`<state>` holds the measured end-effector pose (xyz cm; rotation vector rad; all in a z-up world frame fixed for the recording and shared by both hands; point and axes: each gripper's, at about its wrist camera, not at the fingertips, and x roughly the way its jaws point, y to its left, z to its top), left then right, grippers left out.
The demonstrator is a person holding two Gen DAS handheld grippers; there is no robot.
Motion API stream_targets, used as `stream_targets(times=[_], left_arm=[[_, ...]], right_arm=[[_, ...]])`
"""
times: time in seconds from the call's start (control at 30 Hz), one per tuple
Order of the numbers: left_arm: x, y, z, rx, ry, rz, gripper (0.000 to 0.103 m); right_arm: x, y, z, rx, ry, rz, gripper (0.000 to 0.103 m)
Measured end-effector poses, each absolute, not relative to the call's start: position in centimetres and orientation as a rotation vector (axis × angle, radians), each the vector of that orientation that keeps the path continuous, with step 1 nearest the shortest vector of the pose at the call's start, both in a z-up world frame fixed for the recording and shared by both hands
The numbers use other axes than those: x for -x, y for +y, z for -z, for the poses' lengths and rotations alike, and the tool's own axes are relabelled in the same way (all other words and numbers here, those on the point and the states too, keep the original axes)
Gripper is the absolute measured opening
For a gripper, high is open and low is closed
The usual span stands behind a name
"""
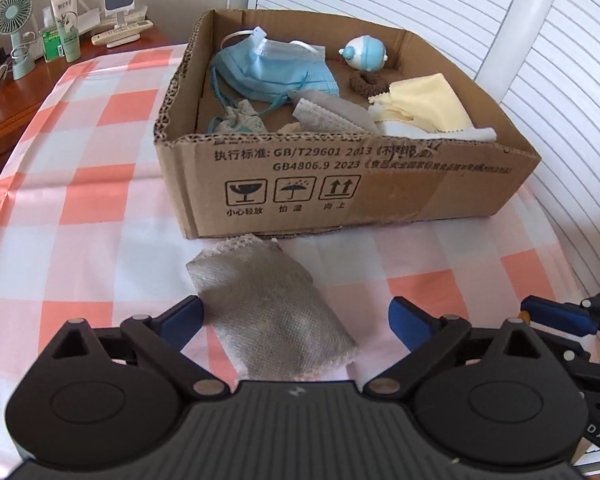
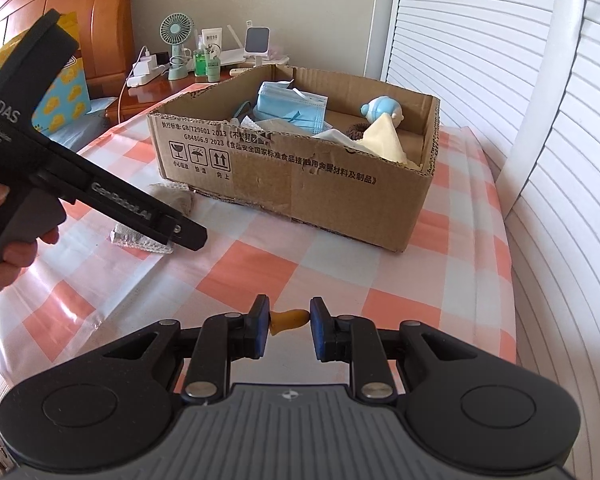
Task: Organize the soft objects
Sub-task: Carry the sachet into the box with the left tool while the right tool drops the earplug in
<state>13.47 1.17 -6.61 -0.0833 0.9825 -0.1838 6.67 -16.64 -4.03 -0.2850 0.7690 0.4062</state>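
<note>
A grey cloth [image 1: 272, 312] lies on the checked tablecloth in front of an open cardboard box [image 1: 340, 184]. My left gripper [image 1: 296, 320] is open, its fingers on either side of the cloth's near half. The cloth also shows in the right wrist view [image 2: 148, 236], partly behind the left gripper's body. My right gripper [image 2: 289, 320] is shut on a small orange foam earplug [image 2: 290, 319], held above the table. The box [image 2: 300, 184] holds blue face masks [image 1: 272, 68], a yellow cloth [image 1: 428, 108], a grey cloth [image 1: 332, 116], a brown hair tie [image 1: 368, 82], a small pouch [image 1: 240, 120] and a blue-white toy [image 1: 364, 54].
A wooden nightstand [image 1: 16, 100] at the far left carries a small fan [image 1: 14, 36], bottles and chargers. White slatted shutters [image 2: 480, 40] and a white post [image 1: 516, 28] stand behind and right of the box. A wooden headboard [image 2: 100, 20] rises at far left.
</note>
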Motion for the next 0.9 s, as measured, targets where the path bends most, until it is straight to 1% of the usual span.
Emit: stream_targets(times=[0.07, 0.1, 0.13, 0.2, 0.4, 0.57, 0.7, 0.9], left_arm=[[-13.4, 0.7, 6.7, 0.051, 0.973, 0.161, 0.093], [-13.2, 0.6, 6.6, 0.037, 0.963, 0.150, 0.081], [-13.0, 0.4, 6.5, 0.016, 0.949, 0.141, 0.064], [-12.7, 0.7, 6.2, 0.007, 0.938, 0.147, 0.051], [-12.0, 1.6, 5.5, -0.004, 0.926, 0.194, 0.031], [-10.9, 1.7, 3.4, -0.064, 0.893, 0.240, 0.030], [-10.1, 1.9, 0.4, -0.074, 0.849, 0.302, 0.030], [-12.8, 1.0, -3.1, -0.106, 0.730, 0.314, 0.030]], right_arm=[[-6.8, -16.7, 4.0, 0.284, 0.768, -0.405, 0.025], [-6.7, -16.7, 4.0, 0.284, 0.766, -0.404, 0.025], [-6.7, -16.7, 4.0, 0.284, 0.765, -0.404, 0.025], [-6.7, -16.7, 4.0, 0.283, 0.764, -0.406, 0.025], [-6.6, -16.7, 3.8, 0.286, 0.753, -0.405, 0.025], [-6.5, -16.8, 2.9, 0.288, 0.734, -0.406, 0.025], [-6.5, -16.8, 1.9, 0.295, 0.710, -0.413, 0.025], [-6.9, -16.6, -0.1, 0.308, 0.660, -0.422, 0.025]])
